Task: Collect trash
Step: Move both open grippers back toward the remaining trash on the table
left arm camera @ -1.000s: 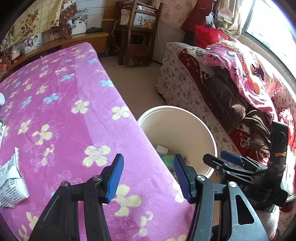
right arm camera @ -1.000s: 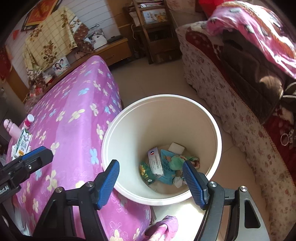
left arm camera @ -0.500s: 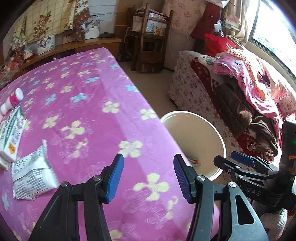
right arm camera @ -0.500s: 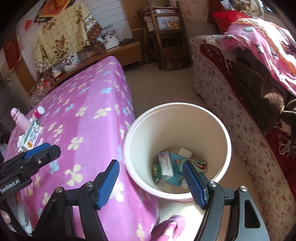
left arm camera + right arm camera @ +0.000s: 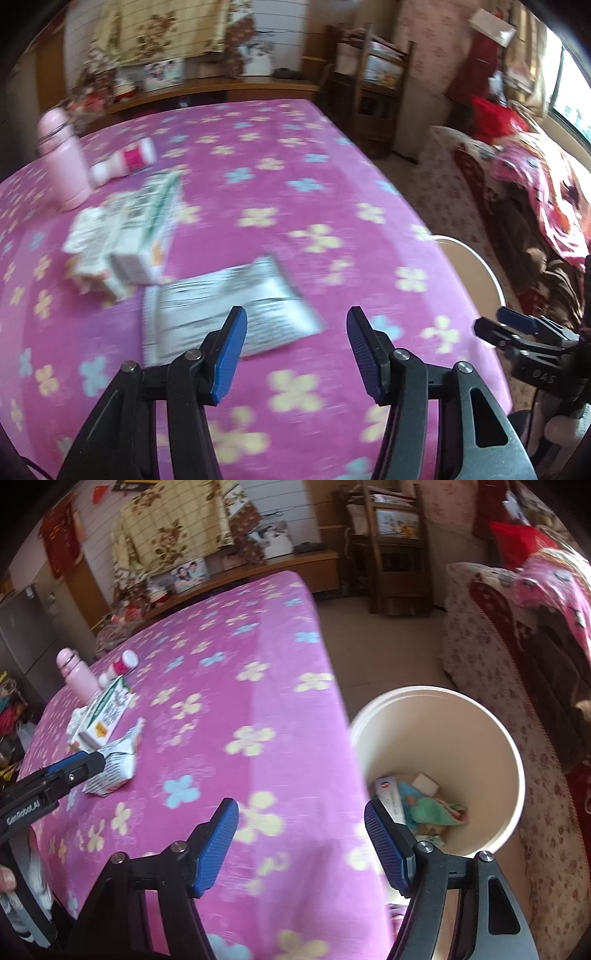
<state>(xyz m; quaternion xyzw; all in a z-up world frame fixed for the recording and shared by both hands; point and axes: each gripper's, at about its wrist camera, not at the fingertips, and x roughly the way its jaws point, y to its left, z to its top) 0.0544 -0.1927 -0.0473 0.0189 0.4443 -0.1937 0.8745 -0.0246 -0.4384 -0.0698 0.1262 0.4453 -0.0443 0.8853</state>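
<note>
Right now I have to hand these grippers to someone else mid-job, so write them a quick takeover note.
Left gripper: open, empty, above the white wrapper.
Right gripper: open, empty, over the table edge beside the bin.
Done: some trash already lies in the bin.
Left on the pink cloth: wrapper, carton on crumpled packaging, small bottle. The pink flask stands upright, probably not trash.

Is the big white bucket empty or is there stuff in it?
Not empty. The white bucket holds wrappers and a crumpled green piece at its bottom.

Home living room: sofa [image 5: 509,635], family photos [image 5: 190,573]
</note>
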